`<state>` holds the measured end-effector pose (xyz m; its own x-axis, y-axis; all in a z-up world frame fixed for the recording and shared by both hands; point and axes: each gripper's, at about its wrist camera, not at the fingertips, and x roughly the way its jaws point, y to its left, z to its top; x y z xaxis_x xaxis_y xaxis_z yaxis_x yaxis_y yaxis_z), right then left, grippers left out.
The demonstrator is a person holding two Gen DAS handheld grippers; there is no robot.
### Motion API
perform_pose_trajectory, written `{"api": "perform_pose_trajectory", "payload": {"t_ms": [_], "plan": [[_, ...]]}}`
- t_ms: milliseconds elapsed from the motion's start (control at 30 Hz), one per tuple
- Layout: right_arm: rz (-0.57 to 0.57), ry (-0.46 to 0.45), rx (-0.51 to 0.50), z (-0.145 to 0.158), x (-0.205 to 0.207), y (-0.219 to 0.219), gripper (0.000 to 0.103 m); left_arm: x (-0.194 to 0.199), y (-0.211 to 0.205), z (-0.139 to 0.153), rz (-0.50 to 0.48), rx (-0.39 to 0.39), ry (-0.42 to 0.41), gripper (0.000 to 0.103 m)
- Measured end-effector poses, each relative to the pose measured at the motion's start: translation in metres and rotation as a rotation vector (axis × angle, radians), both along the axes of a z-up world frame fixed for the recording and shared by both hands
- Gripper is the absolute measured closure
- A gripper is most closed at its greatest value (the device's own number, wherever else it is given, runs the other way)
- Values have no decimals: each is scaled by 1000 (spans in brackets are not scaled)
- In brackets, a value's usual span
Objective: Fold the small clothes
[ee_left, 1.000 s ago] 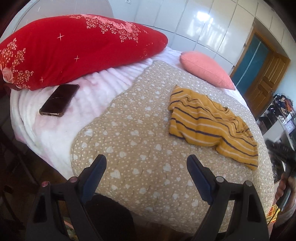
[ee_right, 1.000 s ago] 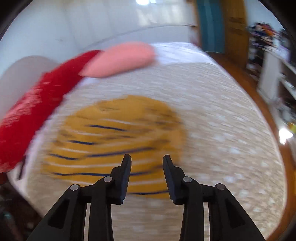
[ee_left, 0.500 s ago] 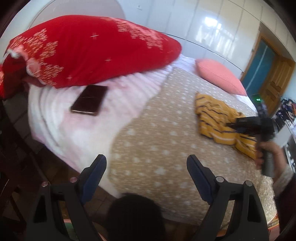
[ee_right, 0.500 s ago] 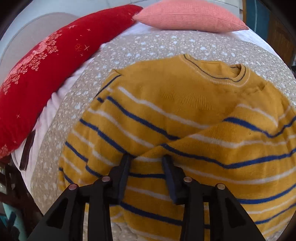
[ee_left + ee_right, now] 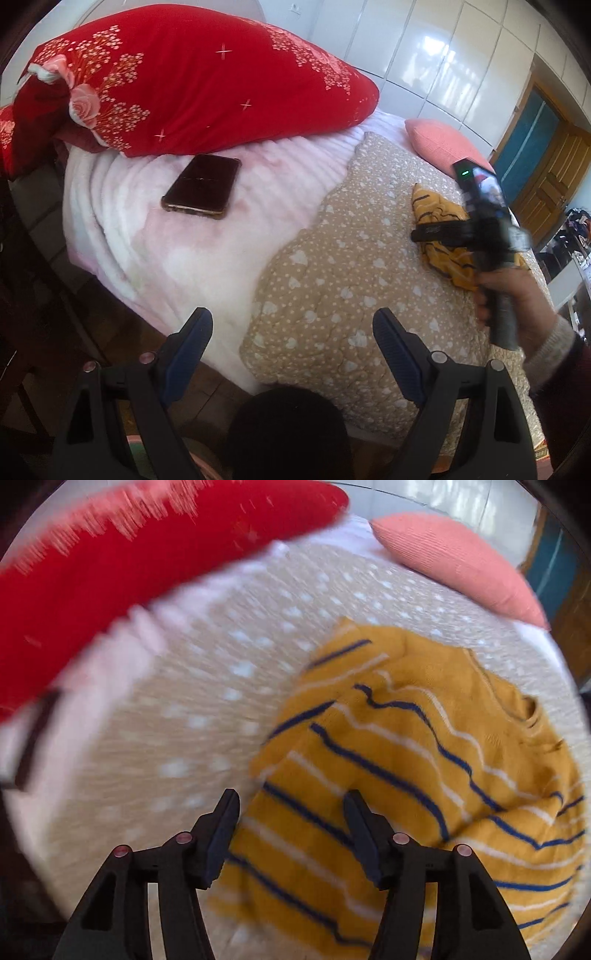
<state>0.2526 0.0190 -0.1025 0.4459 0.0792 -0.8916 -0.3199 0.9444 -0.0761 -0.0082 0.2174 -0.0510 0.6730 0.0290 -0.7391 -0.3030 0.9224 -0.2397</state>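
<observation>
A mustard-yellow sweater with navy and white stripes [image 5: 424,760] lies crumpled on the beige heart-print quilt [image 5: 184,716]. My right gripper [image 5: 291,812] is open and empty, hovering just over the sweater's near left edge. In the left wrist view the sweater [image 5: 443,221] lies far right, partly hidden by the right gripper's body [image 5: 484,229] and the hand holding it. My left gripper [image 5: 291,332] is wide open and empty, at the bed's near edge, far from the sweater.
A large red floral pillow [image 5: 192,81] and a black phone [image 5: 202,187] lie on the pink-white blanket [image 5: 147,236] at left. A pink cushion [image 5: 439,144] sits at the far side. A wooden door [image 5: 554,177] stands at right.
My right gripper has opened wider and shifted toward the sweater's left edge; its view is now motion-blurred. My left gripper's view has swung left, away from the sweater, still wide open.
</observation>
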Motion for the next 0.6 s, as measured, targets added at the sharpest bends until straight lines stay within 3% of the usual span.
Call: {"api": "perform_pose_trajectory", "payload": {"t_ms": [33,100,167,367,500,600], "plan": [[-11,-25,-10,-1,0,2,37,-2,2,1,7,0,0,15],[-51,-48,8,1,-2,-4,53,-4,3,4,18,2,-4,15],[-62,-47,65,9,-2,-18,88,-6,1,7,22,1,-11,15],[-143,-75,364,64,-8,-105,90,-5,-36,29,-39,7,-39,15],[-249,-143,509,96,-25,-206,90,2,-68,40,-93,2,-45,15],[-354,-161,570,97,-40,-290,90,12,-95,42,-145,-13,-32,15]]}}
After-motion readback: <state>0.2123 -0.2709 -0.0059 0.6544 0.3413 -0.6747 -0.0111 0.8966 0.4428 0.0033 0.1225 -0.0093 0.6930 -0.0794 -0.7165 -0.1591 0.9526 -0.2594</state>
